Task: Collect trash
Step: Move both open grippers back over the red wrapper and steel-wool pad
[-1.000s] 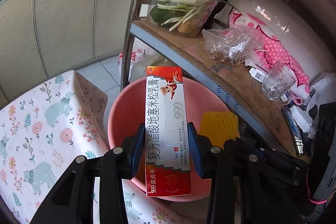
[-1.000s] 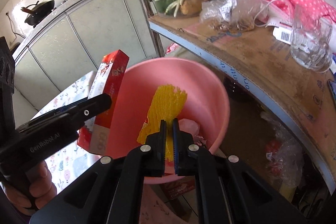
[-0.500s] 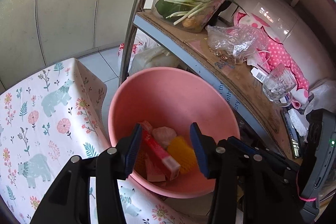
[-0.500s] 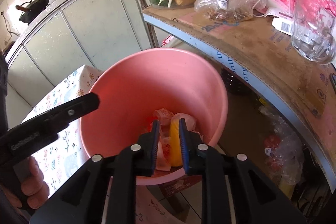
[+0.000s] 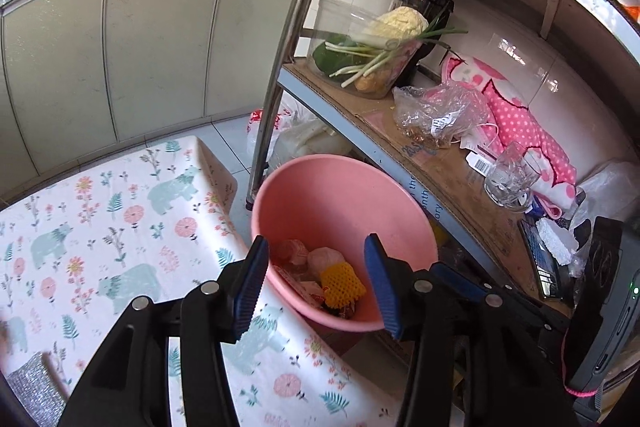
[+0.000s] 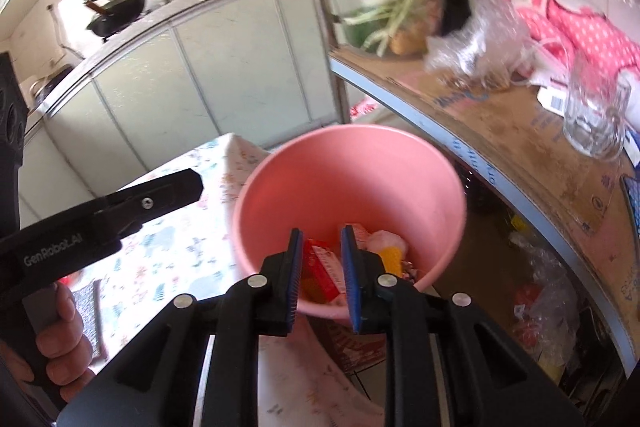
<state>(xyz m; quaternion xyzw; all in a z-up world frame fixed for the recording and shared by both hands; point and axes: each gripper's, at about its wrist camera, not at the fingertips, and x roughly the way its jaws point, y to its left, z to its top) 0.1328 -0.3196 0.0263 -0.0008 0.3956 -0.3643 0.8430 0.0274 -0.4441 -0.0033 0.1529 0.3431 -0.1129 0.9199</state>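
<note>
A pink bin stands on the floor between the table and the rack. In its bottom lie a red-and-white carton, a yellow foam net and some crumpled pinkish wrappers. My left gripper hangs above the bin's near rim; its jaws are opening and nothing is between them. In the right wrist view the bin sits straight ahead, with the carton and the net inside. My right gripper is open a little above them and holds nothing.
A table with a floral cloth lies left of the bin, a grey scrubbing pad on its near corner. A metal rack on the right holds a glass mug, a plastic bag and a vegetable tub. A hand grips the left tool.
The left gripper let go of the carton and the right one let go of the yellow net; both now lie in the bin. Both grippers opened and drew back and up.
</note>
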